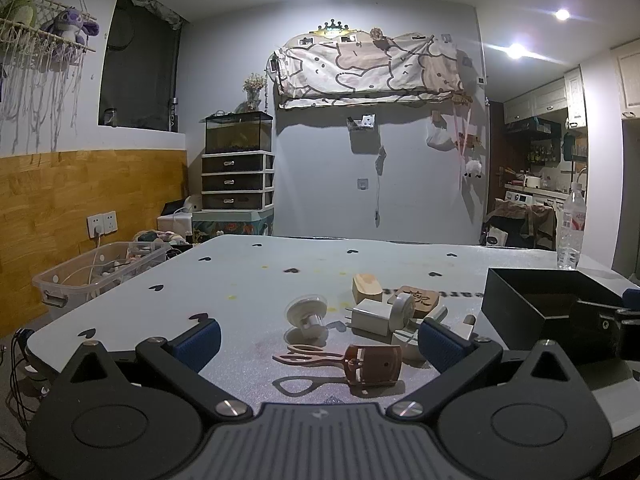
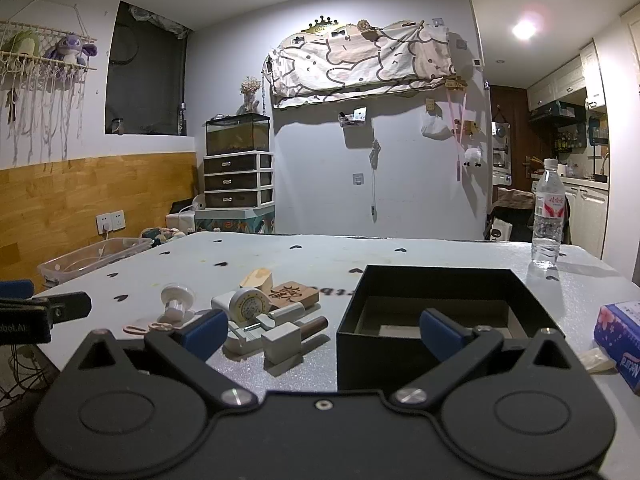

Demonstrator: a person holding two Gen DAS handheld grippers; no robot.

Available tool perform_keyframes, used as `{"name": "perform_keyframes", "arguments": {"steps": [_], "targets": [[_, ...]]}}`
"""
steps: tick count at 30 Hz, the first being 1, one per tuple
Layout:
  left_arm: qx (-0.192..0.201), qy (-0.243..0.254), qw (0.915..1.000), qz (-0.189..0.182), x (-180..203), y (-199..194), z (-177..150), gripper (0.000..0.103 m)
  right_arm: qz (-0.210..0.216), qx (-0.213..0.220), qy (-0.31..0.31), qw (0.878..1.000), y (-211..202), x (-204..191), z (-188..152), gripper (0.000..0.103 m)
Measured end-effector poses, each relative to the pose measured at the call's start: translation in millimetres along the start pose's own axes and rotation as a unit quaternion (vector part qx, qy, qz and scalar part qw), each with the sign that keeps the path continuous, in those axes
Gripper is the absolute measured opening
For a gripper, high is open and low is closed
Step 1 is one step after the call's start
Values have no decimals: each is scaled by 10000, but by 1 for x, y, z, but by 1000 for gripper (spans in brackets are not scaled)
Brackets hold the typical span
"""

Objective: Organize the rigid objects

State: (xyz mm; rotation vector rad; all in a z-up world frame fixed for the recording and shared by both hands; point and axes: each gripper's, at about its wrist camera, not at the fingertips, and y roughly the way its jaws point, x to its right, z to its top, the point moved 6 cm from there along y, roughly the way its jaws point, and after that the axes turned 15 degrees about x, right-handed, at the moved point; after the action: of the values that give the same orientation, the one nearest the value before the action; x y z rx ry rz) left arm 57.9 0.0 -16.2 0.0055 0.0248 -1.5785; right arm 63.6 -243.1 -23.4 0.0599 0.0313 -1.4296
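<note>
On a pale bench [image 1: 248, 280] printed with small dark hearts, a cluster of small rigid things lies left of an open black box [image 2: 440, 300]. Both grippers hover low over the near edge, jaws spread wide and holding nothing.

From the left wrist view, the left gripper [image 1: 320, 340] frames the cluster. Nearest, between its blue pads, lies a brown buckle-like piece [image 1: 374, 364], touching thin pink scissors [image 1: 304, 354] on its left. Behind them a white spool [image 1: 306, 312] is tipped on its side. To its right sit a white charger [image 1: 370, 316], a round tape roll [image 1: 402, 308] leaning against it, a wooden block [image 1: 366, 286] and a carved wooden tile [image 1: 420, 300]. The box stands well to the right, with the other gripper's tip showing past it.

From the right wrist view, the right gripper [image 2: 322, 330] points between the cluster and the box. Its right pad overlaps the box's near wall; whether it touches, I cannot tell. The box interior appears empty. A grey block [image 2: 282, 338] lies just beside the left pad. A water bottle [image 2: 548, 216] stands upright at the far right corner, and a blue tissue pack [image 2: 620, 336] lies right of the box. Left of the bench is a clear plastic bin [image 2: 92, 256].
</note>
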Motion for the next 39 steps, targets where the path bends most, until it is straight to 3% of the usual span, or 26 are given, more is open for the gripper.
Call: {"name": "perform_keyframes", "arguments": {"steps": [39], "targets": [[6,-8,10000,0,0,0,0,103,-25,-8,8,10000,1,0,-2,103]]}}
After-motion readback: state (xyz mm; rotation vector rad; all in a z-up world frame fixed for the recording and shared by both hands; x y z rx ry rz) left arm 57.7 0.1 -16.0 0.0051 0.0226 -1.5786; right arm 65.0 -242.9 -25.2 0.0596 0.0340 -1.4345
